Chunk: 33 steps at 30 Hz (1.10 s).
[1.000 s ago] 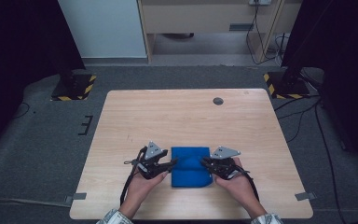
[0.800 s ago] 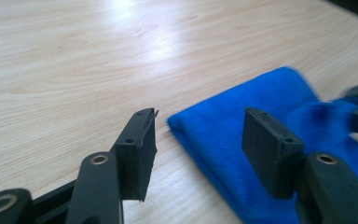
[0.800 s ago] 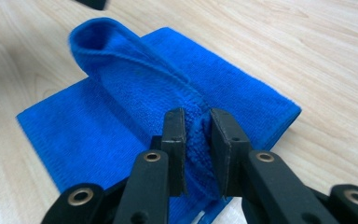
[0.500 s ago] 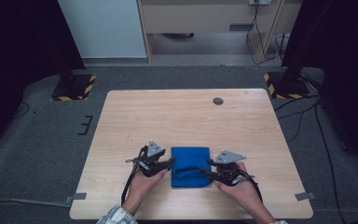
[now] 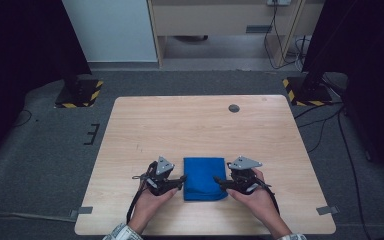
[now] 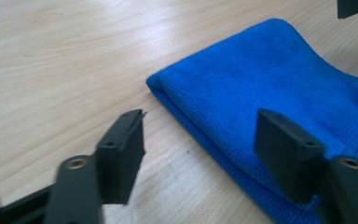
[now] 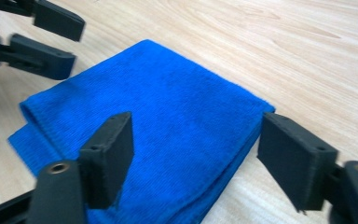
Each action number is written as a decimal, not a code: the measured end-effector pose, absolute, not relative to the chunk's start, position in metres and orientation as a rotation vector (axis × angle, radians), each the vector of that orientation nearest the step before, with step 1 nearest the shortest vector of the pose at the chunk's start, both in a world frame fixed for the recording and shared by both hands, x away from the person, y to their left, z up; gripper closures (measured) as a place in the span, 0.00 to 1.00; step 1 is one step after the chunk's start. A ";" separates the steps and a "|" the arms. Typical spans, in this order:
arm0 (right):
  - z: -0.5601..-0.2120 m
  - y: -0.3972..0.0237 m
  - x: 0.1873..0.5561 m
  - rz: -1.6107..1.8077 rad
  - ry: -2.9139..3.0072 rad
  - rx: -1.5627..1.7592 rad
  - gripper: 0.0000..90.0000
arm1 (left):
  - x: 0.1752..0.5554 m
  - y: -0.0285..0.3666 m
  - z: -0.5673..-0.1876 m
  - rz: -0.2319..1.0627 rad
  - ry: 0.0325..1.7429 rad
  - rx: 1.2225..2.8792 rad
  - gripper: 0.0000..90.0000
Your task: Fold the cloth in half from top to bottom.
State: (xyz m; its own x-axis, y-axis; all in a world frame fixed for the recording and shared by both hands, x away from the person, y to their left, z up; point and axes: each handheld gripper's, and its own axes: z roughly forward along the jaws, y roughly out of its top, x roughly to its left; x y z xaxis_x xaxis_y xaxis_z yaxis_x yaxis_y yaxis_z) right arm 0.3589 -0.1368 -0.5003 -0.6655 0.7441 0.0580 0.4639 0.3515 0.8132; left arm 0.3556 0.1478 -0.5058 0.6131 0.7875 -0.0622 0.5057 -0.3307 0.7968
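A folded blue cloth point(image 5: 204, 177) lies flat on the wooden table point(image 5: 190, 130), near its front edge. My left gripper point(image 5: 181, 181) sits at the cloth's left edge and my right gripper point(image 5: 219, 182) at its right edge. In the left gripper view the left gripper point(image 6: 200, 154) is open, straddling the folded edge of the cloth point(image 6: 270, 79) without pressing it. In the right gripper view the right gripper point(image 7: 200, 158) is open over a corner of the cloth point(image 7: 168, 102), pads clear of the fabric. The jaws of both have just been opening.
A small dark round disc point(image 5: 234, 108) sits in the tabletop at the far right. Grey tape tabs mark the front corners point(image 5: 80, 212). Black stands with yellow-striped bases point(image 5: 79, 94) rest on the floor behind the table.
Both hands stay beside the cloth. The right gripper's jaws stand wider than a second ago, and the cloth lies where it was.
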 end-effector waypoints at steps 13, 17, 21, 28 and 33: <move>-0.497 -0.164 0.371 1.180 2.256 1.155 0.10 | 0.366 0.182 -0.498 0.436 1.056 2.020 0.08; -0.502 -0.178 0.375 1.158 2.239 1.210 0.10 | 0.372 0.194 -0.503 0.424 1.083 2.045 0.08; -0.508 -0.193 0.380 1.131 2.208 1.256 0.09 | 0.378 0.208 -0.509 0.437 1.131 2.063 0.07; -0.521 -0.219 0.391 1.044 2.166 1.366 0.09 | 0.388 0.230 -0.522 0.462 1.244 2.046 0.07; -0.533 -0.230 0.397 0.946 2.157 1.441 0.09 | 0.391 0.234 -0.532 0.454 1.280 2.062 0.07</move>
State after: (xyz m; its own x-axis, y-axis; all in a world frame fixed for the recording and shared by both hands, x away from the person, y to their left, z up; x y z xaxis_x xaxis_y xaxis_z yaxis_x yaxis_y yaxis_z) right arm 0.3971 -0.2303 -0.5329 -0.4035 0.9133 0.0550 0.6590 0.2483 0.7100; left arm 0.3908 0.2340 -0.5316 0.4607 0.8862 -0.0490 0.6573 -0.3036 0.6898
